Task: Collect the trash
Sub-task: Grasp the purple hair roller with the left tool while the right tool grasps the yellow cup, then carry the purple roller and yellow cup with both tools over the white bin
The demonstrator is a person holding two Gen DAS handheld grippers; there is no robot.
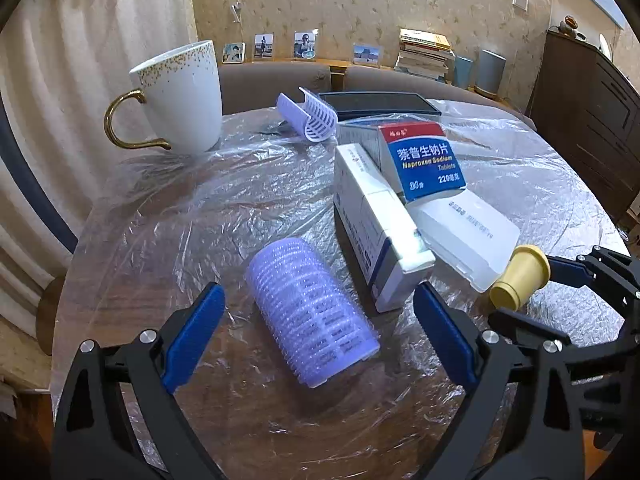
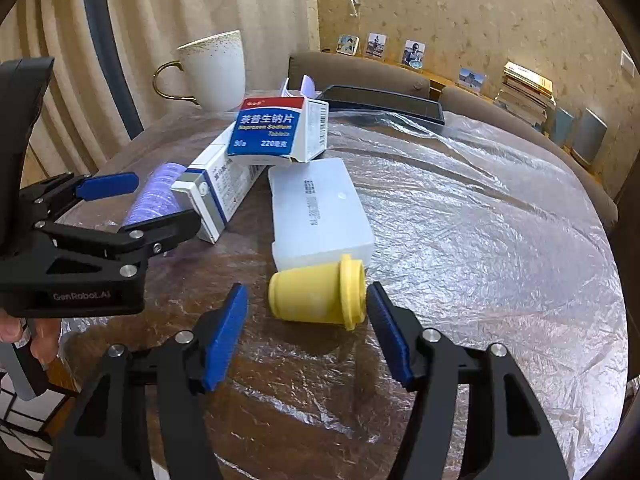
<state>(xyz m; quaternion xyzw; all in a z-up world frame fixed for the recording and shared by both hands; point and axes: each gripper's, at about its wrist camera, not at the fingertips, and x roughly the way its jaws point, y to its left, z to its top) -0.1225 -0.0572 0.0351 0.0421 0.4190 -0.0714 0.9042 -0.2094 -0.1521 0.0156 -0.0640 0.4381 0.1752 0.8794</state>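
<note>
Trash on the plastic-covered table [image 2: 500, 220]: 1 yellow cup [image 2: 318, 294] between the spread right gripper [image 2: 306, 322], 1 purple roller [image 1: 310, 312] between the spread left gripper [image 1: 320, 332], 2 medicine boxes [image 1: 420, 158] and 1 white case [image 2: 318, 212] just behind, 1 mug [image 1: 186, 98] farther back.

- Right half of the table [image 2: 500, 240] – bare plastic sheet, open room for a gripper.
- Centre: the leaning medicine boxes [image 2: 276, 132] and the flat white case [image 2: 320, 216] crowd together, blocking a straight pass to the far side.
- Far left, the mug [image 2: 216, 72] stands upright; far centre lies a dark tray [image 2: 384, 104].
- Near side – the purple hair roller [image 1: 312, 312] and the yellow cup [image 2: 320, 292] lie with open sheet in front.
</note>
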